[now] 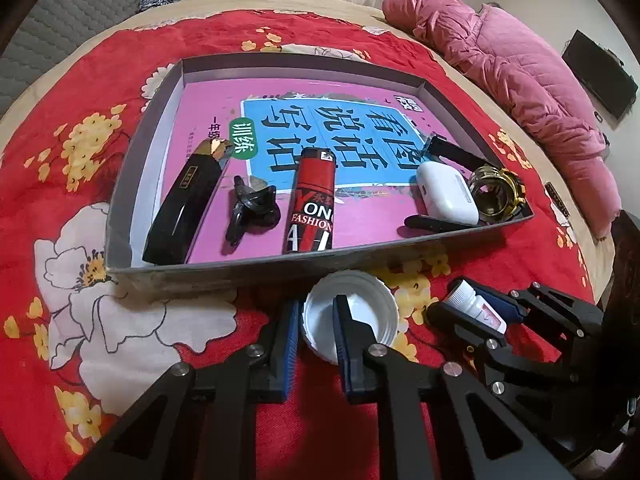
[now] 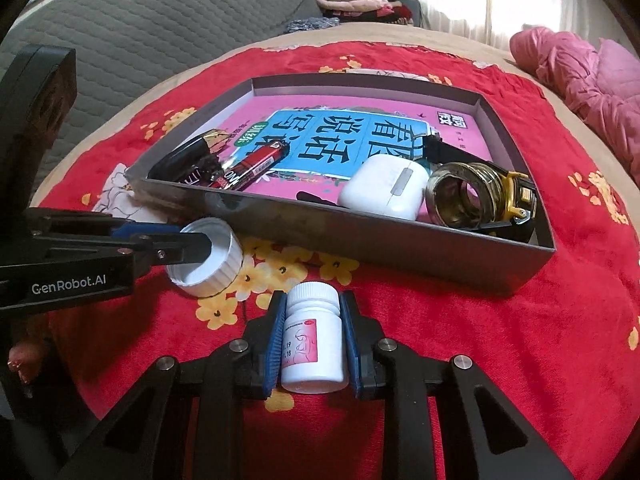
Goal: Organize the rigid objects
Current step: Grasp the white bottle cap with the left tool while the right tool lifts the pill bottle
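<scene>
White pill bottle (image 2: 313,336) lies lengthwise between right hand-held gripper (image 2: 313,320) fingers.

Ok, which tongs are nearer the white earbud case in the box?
Right tongs, holding the pill bottle just before the case. Left tongs, pinching the white cap, sit further left.

Both grippers are black angular frames with silver screws, blue ribbed fingers (image 2: 274,340), and white "GenRobot.AI" lettering.

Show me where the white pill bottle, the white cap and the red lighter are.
white pill bottle (image 2: 313,344): right wrist view, on its label.
white cap (image 2: 224,258): right wrist view, on its ribbed side wall.
red lighter (image 1: 312,204): left wrist view, middle of its body.
</scene>
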`<state>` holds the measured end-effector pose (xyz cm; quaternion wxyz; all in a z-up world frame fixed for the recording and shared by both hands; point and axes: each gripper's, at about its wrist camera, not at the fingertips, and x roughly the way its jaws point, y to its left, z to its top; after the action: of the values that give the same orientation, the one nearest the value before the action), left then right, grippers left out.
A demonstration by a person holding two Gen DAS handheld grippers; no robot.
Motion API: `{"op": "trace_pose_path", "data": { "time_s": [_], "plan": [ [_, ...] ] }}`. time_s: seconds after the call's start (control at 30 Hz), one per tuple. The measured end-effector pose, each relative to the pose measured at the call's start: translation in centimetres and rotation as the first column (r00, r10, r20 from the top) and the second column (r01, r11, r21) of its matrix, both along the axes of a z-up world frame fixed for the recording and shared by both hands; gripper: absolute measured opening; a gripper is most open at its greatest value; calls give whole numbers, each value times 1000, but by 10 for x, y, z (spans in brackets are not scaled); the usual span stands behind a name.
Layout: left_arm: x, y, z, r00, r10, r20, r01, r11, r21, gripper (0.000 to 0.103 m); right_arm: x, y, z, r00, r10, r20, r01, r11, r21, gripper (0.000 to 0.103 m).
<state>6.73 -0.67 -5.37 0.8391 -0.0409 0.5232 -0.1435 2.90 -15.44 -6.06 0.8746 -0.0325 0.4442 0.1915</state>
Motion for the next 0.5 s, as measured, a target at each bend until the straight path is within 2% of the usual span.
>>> {"op": "trace_pose_path", "data": {
  "time_s": [0.13,0.23,0.5],
  "plan": [
    [0,2,0,1000,10,3,-10,1000,-15,7,0,0,-1,1000,-1,2,1,1000,-2,27],
    [-1,6,0,1000,11,-8,-12,1000,-28,6,0,0,-1,1000,-3,4,3,1000,2,27],
    [-13,0,14,999,-16,38,16,1000,6,6,-4,-1,2,1000,-6,10,6,1000,10,27]
  ]
}}
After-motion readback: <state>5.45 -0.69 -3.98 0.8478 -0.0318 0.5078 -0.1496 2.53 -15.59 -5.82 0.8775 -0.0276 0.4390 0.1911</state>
